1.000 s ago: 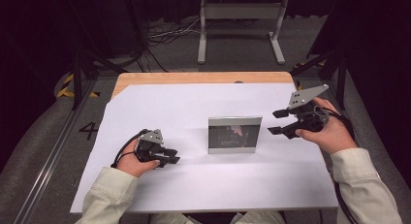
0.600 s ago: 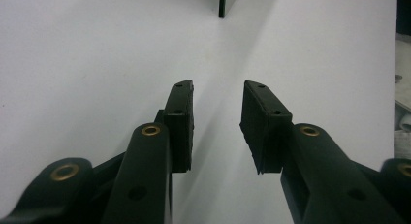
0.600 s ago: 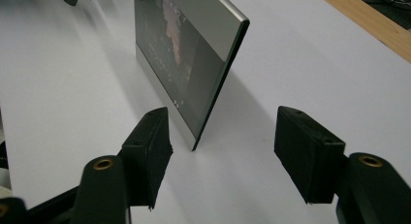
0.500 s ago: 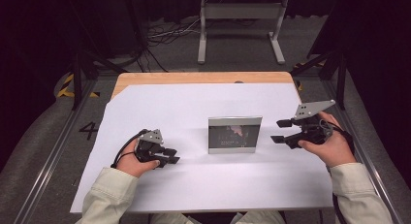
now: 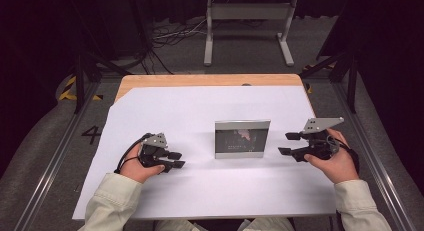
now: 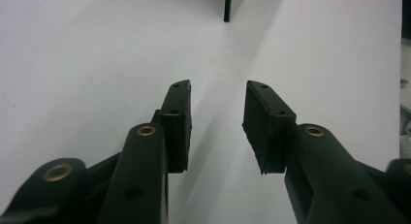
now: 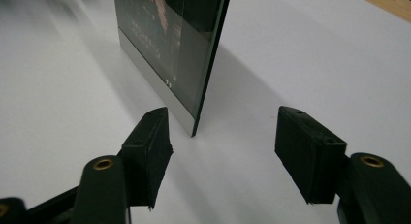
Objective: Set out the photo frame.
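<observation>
The standing picture frame (image 5: 242,139) serves as the landmark, upright near the middle of the white sheet (image 5: 200,106) that covers the table. Well to the left of the frame, the left gripper (image 5: 176,160) rests low on the sheet in the same place as a second ago; its jaws have just been opening and stand apart with nothing between them, aimed toward the frame's left edge (image 6: 226,6). To the right of the frame, the right gripper (image 5: 289,143) has sunk from its higher place of a second ago and now sits level with the frame's right edge, jaws spread and empty. In the right gripper view that edge (image 7: 208,73) lies just ahead of the gap between the pads (image 7: 148,151), not yet touched. I judge this a closing approach to grasp the frame by its right side. Nothing lies between either gripper and the frame; beyond it, bare wooden table edge (image 5: 200,80) and a metal stand (image 5: 248,26) sit well clear.
</observation>
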A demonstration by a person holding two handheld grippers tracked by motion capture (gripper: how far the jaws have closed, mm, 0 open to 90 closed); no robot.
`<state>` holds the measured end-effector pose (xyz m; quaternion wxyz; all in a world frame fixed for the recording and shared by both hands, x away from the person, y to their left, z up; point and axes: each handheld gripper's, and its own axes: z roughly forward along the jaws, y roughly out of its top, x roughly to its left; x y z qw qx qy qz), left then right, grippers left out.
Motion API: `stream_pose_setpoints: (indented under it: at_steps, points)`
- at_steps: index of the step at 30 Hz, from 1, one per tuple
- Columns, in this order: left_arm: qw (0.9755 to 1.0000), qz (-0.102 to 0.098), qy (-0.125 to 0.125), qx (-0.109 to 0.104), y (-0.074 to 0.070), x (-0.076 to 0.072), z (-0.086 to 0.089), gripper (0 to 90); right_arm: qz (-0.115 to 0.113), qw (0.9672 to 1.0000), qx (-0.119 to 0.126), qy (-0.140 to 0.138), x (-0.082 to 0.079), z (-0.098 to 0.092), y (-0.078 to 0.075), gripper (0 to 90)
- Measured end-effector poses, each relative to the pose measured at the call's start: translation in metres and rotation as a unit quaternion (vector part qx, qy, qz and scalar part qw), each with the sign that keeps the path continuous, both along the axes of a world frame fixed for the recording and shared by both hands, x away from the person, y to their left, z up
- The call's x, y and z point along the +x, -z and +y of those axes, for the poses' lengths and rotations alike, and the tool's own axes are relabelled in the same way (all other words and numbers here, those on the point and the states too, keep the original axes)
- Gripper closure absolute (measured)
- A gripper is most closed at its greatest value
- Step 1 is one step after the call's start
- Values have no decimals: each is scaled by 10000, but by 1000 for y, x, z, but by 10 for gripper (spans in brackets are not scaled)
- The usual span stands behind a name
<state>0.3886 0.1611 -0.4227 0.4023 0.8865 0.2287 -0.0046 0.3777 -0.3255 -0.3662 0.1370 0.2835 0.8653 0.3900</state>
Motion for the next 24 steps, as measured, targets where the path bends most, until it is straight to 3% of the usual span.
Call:
stream_pose_setpoints:
  at_steps: [10,17,24]
  points:
    - [9999,24,-79,-64,3,0,5,617,33,9999,44,161,-3,-3,21,381]
    - [9999,91,-98,-106,6,1,6,614,-78,9996,130,255,-4,0,42,373]
    - [9999,95,-87,-114,7,2,6,612,59,9992,189,357,-3,-4,60,369]
